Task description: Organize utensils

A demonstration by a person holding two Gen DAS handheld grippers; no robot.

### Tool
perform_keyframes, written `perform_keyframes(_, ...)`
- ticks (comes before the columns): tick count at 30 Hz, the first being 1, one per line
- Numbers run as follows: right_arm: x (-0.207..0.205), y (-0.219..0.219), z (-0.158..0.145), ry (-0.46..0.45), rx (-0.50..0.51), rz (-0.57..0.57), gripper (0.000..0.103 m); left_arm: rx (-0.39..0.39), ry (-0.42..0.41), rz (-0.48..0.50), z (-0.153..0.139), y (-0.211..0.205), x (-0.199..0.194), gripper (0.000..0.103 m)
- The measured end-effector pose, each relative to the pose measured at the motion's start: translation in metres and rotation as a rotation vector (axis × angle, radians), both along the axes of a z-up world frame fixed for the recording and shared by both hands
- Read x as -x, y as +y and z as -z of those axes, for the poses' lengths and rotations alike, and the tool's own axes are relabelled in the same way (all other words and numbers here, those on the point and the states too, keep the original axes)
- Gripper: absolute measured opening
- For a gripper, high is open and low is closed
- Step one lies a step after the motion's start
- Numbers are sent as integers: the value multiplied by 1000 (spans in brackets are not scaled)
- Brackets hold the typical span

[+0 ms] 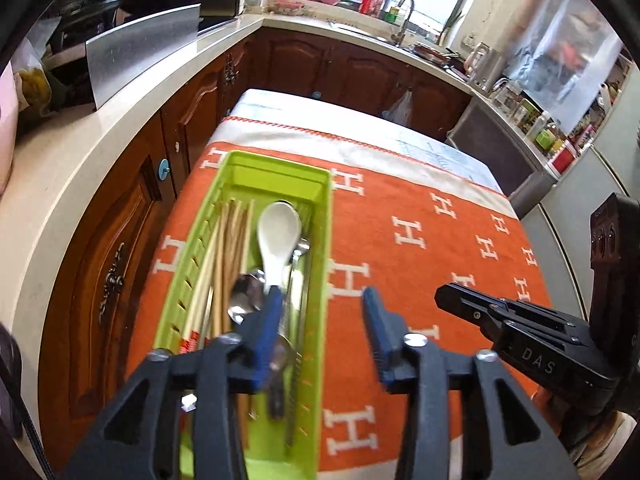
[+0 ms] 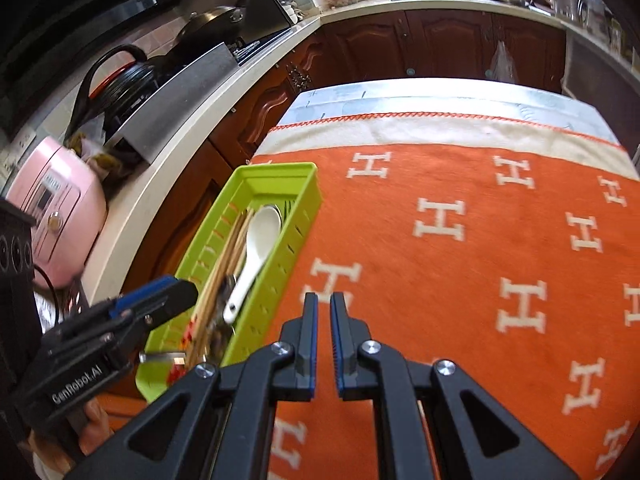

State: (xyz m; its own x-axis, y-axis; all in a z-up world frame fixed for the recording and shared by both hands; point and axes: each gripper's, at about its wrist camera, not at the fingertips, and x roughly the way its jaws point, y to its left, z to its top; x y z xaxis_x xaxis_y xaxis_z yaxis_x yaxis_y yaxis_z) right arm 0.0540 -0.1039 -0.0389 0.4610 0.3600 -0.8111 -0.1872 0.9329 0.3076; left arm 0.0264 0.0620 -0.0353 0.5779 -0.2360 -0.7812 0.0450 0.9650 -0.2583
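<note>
A lime-green slotted tray lies on the left part of an orange cloth patterned with white H letters. Inside it are wooden chopsticks, a white ceramic spoon and metal cutlery. My left gripper is open and straddles the tray's right wall, one blue pad in front of the white spoon's handle, gripping nothing. My right gripper hovers over bare cloth to the right of the tray, shut but for a thin slit, empty.
A pale counter runs along the left with wooden cabinets below. On it stand a pink rice cooker, a steel splash panel and pans. The cloth-covered table ends at a white far edge.
</note>
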Motion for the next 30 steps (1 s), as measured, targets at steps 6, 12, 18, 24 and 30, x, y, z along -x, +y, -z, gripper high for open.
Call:
perform_keyframes(6,31,-23,-18,-18,18,8,8,-46,-42,11,-17,-30,32,81)
perform_keyframes(12,56,-44,-36,-32,45,33,8,-77,-54,-8,-35,-52,52,98)
perform_keyframes(18,79,-67,-57,-71,37,78,40,-89,-7,-45,-43,-60,55,100)
perform_keyframes(24,95,-76,-76,-144,77,118,43,-97,-13,-35,-48,-73,59,102)
perform_keyframes(30,104,-87,-83,-178,89,141,50,-170,-48,-14,-58,-96,61,102)
